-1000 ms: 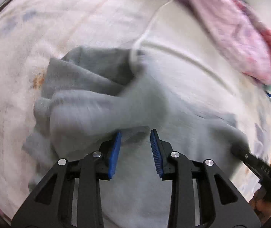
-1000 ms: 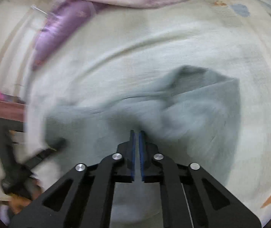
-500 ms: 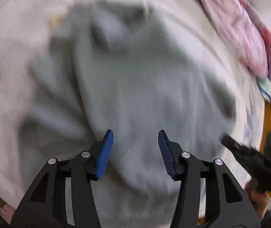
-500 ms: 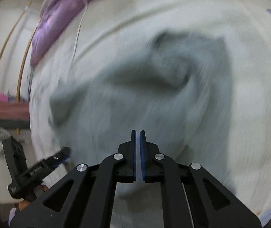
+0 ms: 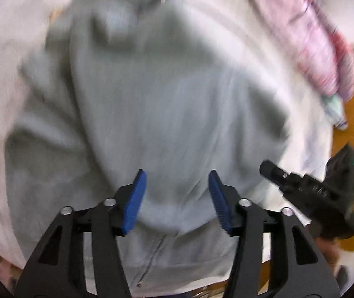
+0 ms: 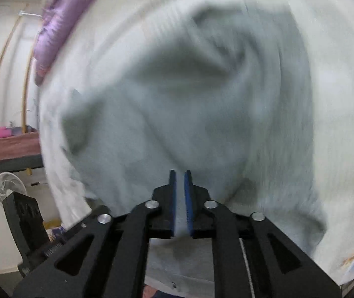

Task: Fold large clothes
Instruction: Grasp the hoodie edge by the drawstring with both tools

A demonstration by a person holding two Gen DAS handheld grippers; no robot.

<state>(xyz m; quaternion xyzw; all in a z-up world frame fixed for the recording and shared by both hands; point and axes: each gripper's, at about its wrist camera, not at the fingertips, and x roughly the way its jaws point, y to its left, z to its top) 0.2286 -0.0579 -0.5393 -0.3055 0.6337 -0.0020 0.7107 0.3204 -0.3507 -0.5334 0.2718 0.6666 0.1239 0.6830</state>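
A grey zip-up sweatshirt (image 5: 167,104) lies bunched in folds on the white bedsheet (image 5: 10,49), blurred by motion. My left gripper (image 5: 177,186) hovers over its near part, jaws opening wide, blue pads clear of the cloth with nothing between them. In the right wrist view the same sweatshirt (image 6: 177,114) fills the middle. My right gripper (image 6: 180,181) hangs above it with its jaws opening; a narrow gap shows between the pads and no cloth is pinched. The right gripper (image 5: 273,171) also shows at the right of the left wrist view, and the left gripper (image 6: 25,211) at the right wrist view's lower left.
A pink patterned quilt (image 5: 301,32) lies along the bed's far right. A purple pillow (image 6: 60,19) sits at the bed's far left corner. Beyond the bed edge are a wooden floor (image 5: 350,129), a white fan (image 6: 8,188) and a low bench (image 6: 13,146).
The left jaws spread wide and drew back from the cloth fold. The right jaws went from shut to slightly apart. Both grippers lifted away and the sweatshirt now lies under them.
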